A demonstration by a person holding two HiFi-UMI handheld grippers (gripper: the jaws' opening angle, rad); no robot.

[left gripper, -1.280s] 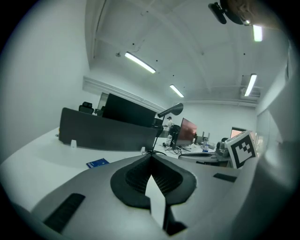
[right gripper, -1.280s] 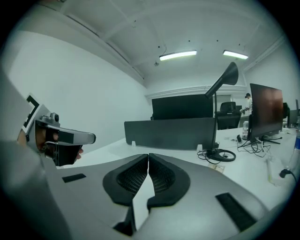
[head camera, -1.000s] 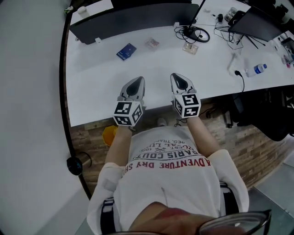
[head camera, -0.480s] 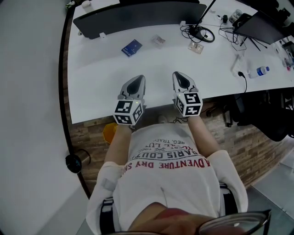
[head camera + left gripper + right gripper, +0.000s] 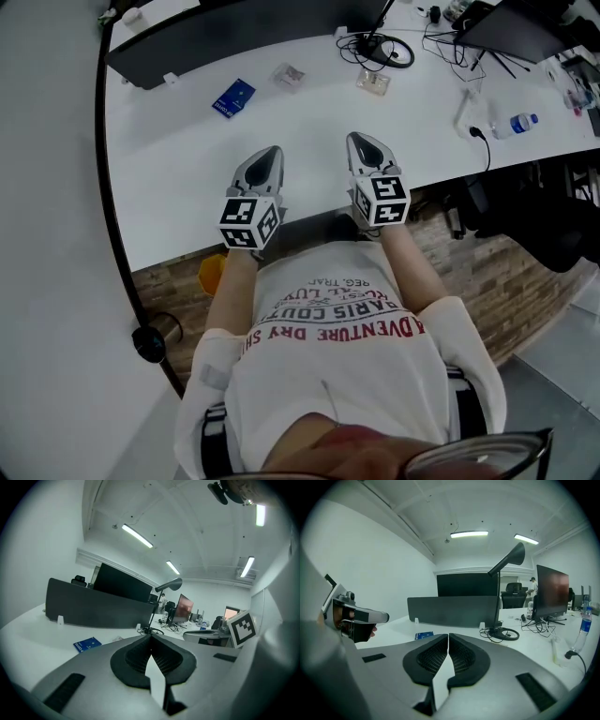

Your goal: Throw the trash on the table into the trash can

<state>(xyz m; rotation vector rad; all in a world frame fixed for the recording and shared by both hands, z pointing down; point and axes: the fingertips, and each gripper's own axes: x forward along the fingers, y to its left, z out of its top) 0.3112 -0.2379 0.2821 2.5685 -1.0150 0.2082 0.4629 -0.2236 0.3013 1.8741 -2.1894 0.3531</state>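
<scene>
A blue packet (image 5: 233,97) lies on the white table (image 5: 169,178), well beyond my left gripper (image 5: 271,151). Farther back are two small clear wrappers (image 5: 289,75) (image 5: 373,82). Both grippers hover side by side over the table's near edge and point at the far side. My left gripper (image 5: 151,640) is shut with nothing between its pads; the blue packet (image 5: 87,644) shows to its left. My right gripper (image 5: 360,139) (image 5: 448,641) is shut and empty too, with the blue packet (image 5: 424,635) just beyond its tip.
A dark divider panel (image 5: 244,33) runs along the table's far side. A lamp base with coiled cable (image 5: 379,49) stands at the back; a plastic bottle (image 5: 514,124) and power cord (image 5: 473,131) lie right. An orange round object (image 5: 212,274) sits under the near edge.
Both grippers have shifted a little up and left in the picture, as have the table's items. Their jaws stay shut and empty.
</scene>
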